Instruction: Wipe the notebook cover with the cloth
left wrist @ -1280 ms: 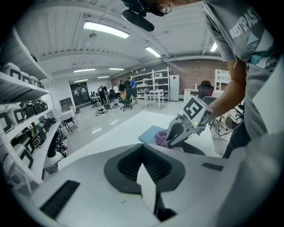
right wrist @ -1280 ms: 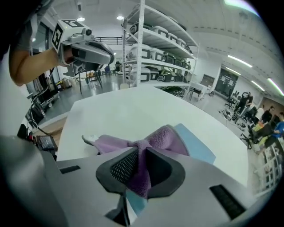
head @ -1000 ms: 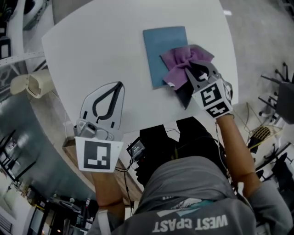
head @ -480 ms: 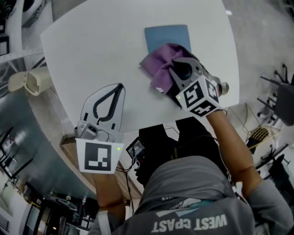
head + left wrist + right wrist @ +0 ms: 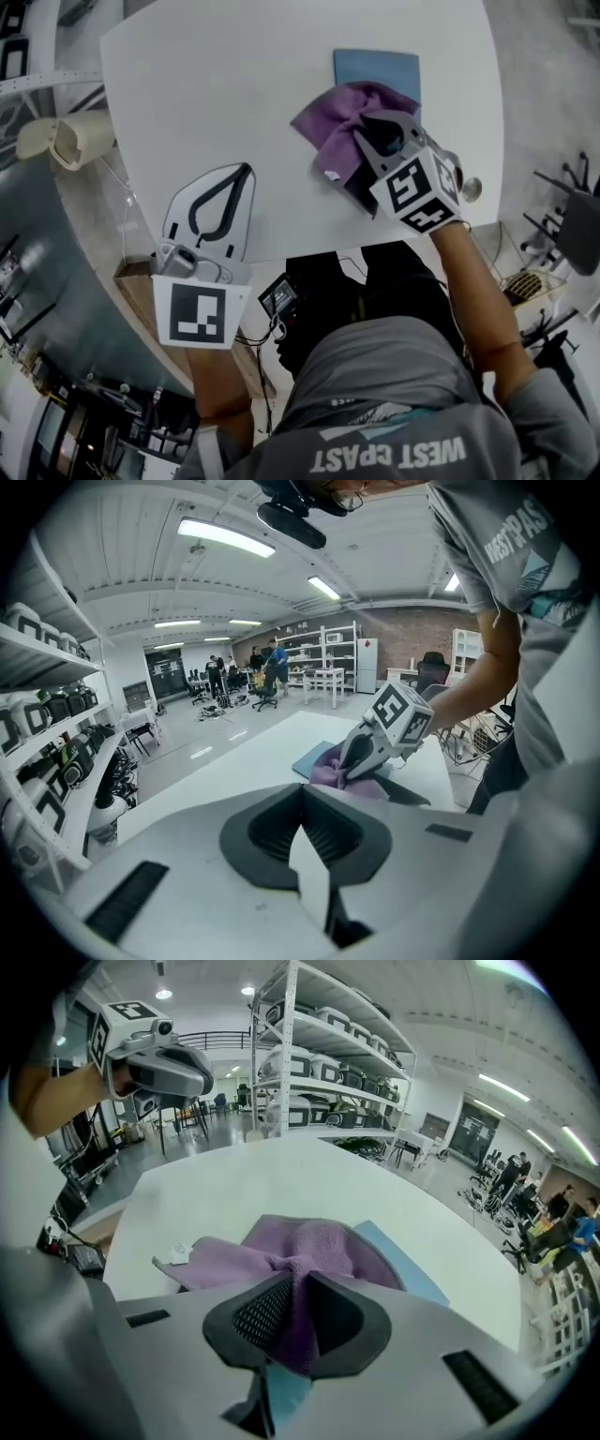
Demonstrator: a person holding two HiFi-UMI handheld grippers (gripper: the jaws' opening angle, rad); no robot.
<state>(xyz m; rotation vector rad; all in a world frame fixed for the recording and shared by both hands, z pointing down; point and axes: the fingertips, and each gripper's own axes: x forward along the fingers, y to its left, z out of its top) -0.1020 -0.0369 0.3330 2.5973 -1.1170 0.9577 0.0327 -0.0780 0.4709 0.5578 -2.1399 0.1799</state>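
Cloth (image 5: pixel 342 127) held on the notebook (image 5: pixel 377 67)
Nearest, the left gripper (image 5: pixel 242 176) is closed, empty. Farther out, the right gripper (image 5: pixel 367 139) pinches a fold of the cloth, which spreads past its fingers (image 5: pixel 258 1321) onto the notebook's near end.

In the head view, the cloth (image 5: pixel 342 122) and the right gripper (image 5: pixel 366 133) cover the lower part of the notebook (image 5: pixel 377 67). Only its upper strip shows, right of centre near the top. The gripper's tips are sunk in the cloth's folds. The print on the cloth's white tag (image 5: pixel 330 175) is too small to read. The top edge cuts off the table (image 5: pixel 216 84). In the left gripper view, the people (image 5: pixel 267 658) at upper centre-left are too small to make out.
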